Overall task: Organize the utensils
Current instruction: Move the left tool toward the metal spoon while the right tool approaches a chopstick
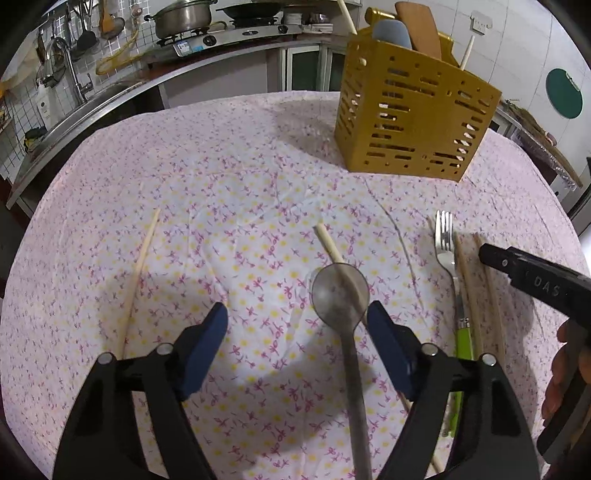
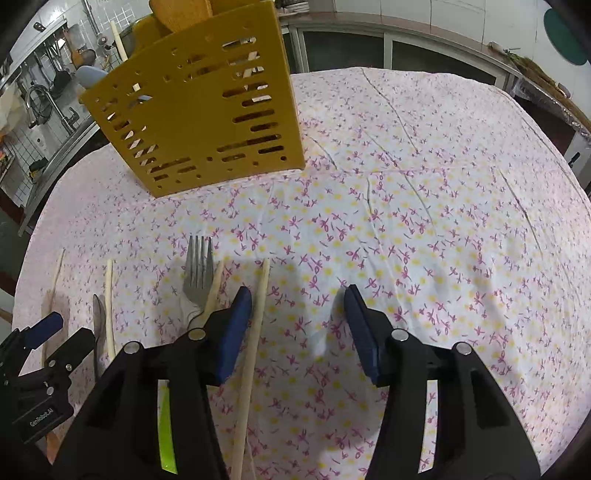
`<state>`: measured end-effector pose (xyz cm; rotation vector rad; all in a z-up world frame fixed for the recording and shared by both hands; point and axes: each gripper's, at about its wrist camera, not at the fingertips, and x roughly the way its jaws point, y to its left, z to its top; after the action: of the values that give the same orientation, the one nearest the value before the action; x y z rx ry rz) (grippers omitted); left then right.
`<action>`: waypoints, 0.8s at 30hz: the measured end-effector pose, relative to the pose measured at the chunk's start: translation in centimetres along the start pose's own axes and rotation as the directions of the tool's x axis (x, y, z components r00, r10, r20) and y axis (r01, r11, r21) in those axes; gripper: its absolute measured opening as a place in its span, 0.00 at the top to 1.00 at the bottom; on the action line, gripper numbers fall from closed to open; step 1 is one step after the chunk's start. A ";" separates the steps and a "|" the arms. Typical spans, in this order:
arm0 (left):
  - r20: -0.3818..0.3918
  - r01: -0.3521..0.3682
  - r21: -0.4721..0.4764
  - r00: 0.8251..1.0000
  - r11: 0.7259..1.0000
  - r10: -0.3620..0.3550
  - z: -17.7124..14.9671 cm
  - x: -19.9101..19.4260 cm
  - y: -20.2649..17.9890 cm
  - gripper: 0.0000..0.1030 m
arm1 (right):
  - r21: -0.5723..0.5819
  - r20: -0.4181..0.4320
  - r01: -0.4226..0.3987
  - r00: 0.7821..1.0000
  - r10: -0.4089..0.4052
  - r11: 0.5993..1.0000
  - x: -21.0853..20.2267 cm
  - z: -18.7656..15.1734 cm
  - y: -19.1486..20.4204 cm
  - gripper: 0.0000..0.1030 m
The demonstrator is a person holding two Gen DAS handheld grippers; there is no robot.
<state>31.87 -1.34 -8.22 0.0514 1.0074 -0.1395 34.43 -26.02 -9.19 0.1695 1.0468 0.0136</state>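
A yellow slotted utensil holder (image 1: 413, 110) stands at the far right of the table; it also shows in the right wrist view (image 2: 199, 110). It holds a wooden spatula, a grey utensil and chopsticks. My left gripper (image 1: 297, 325) is open, low over a grey spoon (image 1: 341, 295) that lies across a chopstick (image 1: 328, 243). Another chopstick (image 1: 142, 258) lies to the left. My right gripper (image 2: 297, 306) is open above a chopstick (image 2: 255, 332). A green-handled fork (image 2: 199, 273) and a second chopstick (image 2: 214, 291) lie under its left finger.
The table wears a floral cloth (image 2: 406, 221). A kitchen counter with sink and faucet (image 1: 70, 70) and a stove with a pot (image 1: 184, 18) runs behind. The left gripper shows at the right wrist view's lower left (image 2: 44, 350).
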 end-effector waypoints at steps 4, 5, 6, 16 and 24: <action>-0.020 0.004 -0.010 1.000 1.000 -0.004 0.1 0.7 0.6 0.33 | 0.002 -0.002 0.003 1.000 -0.003 1.000 0.0 0.2 0.1 0.49; -0.023 0.003 -0.016 1.000 1.000 -0.003 0.2 0.8 0.8 0.34 | -0.001 -0.003 0.008 1.000 -0.008 1.000 0.1 0.2 0.1 0.50; -0.025 -0.004 -0.018 1.000 1.000 0.003 0.2 0.9 0.9 0.34 | -0.005 -0.003 0.014 1.000 -0.014 1.000 0.2 0.3 0.2 0.51; -0.050 -0.017 -0.033 0.999 0.999 0.016 1.0 2.1 1.6 0.48 | -0.047 -0.011 0.052 0.999 -0.053 0.998 0.7 0.4 1.8 0.64; -0.034 0.053 -0.021 0.998 0.998 -0.054 1.4 -1.2 0.1 0.48 | -0.038 -0.025 0.021 0.999 -0.022 0.999 0.5 0.4 1.2 0.65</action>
<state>32.37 -1.30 -6.46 0.0081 1.0455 -0.1780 35.16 -24.82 -9.26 0.1241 1.0729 0.0158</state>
